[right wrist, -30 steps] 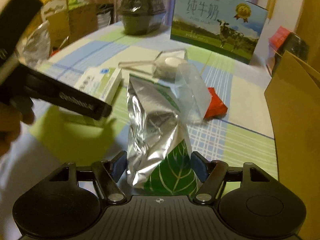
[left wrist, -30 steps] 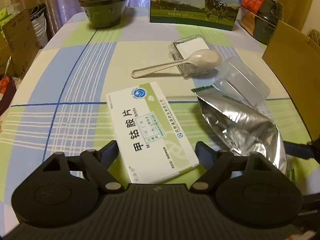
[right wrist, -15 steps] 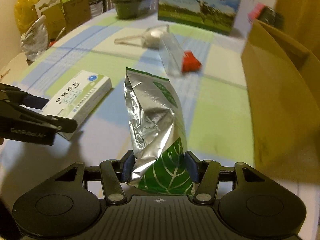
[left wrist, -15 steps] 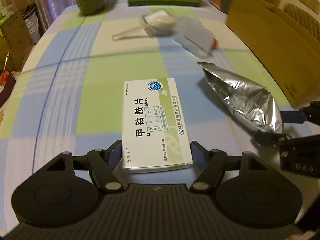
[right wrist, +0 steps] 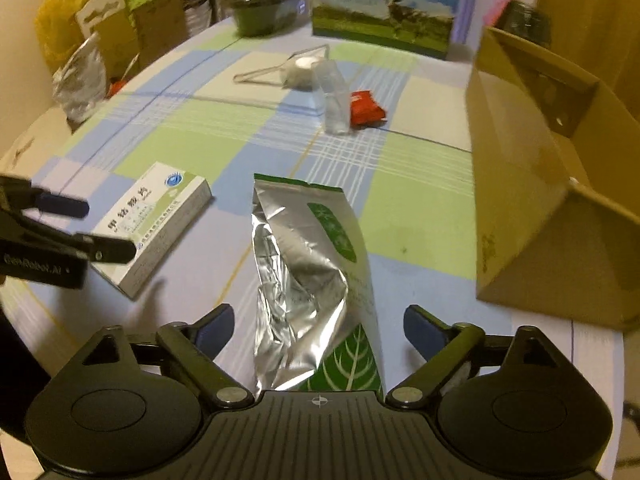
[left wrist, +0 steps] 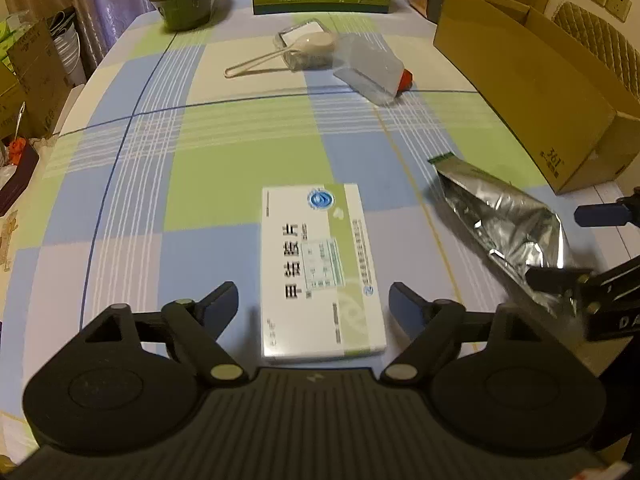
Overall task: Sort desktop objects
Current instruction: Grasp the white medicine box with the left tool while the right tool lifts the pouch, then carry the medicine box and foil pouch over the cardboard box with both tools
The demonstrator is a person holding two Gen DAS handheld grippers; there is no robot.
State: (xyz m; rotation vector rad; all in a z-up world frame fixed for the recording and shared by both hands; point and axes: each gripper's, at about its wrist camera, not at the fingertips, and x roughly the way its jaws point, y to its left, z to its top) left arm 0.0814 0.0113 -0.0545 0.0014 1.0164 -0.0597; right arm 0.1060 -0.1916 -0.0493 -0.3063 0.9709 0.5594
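Both claws sitting spread over items on the table

The left claw is straddling the medicine box; the right claw is straddling the foil bag, touching neither.

- Dim, warm yellowish indoor light in both views.
- Strong fisheye bending, with dark corners.
- Glare glints on the crumpled foil pouch.
- Right wrist view is motion-blurred; printing on the medicine box is smeared.

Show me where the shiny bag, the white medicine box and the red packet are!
shiny bag (right wrist: 308,276), right wrist view, on its crinkled silver middle.
white medicine box (left wrist: 320,268), left wrist view, on its printed top face.
red packet (right wrist: 366,109), right wrist view, on its red wrapper.
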